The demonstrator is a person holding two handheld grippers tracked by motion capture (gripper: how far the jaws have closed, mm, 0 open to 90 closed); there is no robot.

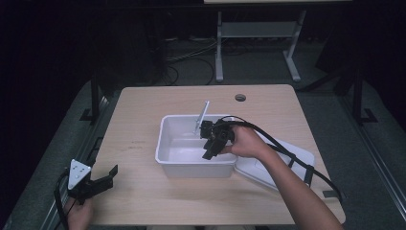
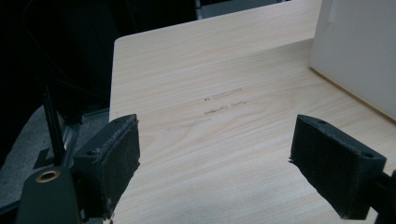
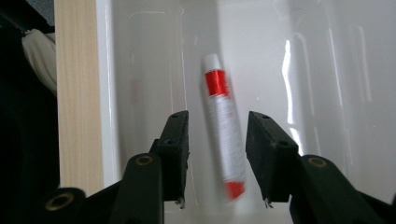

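Your right gripper [image 3: 217, 158] hangs over the bin [image 1: 165, 143] with its jaws apart and the tube [image 3: 223, 130] between them, pads off it: this looks like the drop into the bin. Next, lift clear without snagging the tube. Your left gripper [image 1: 98, 184] idles wide open on the table [image 2: 210, 84].

We see a light wooden table [image 1: 143, 120] with a round cable hole [image 1: 240, 97] near its far edge, standing on a grey floor [image 1: 364, 158]. Beyond it the room lies in deep shadow, where a second table's white metal frame [image 1: 219, 48] stands and dark cables [image 1: 191, 52] trail across the floor.
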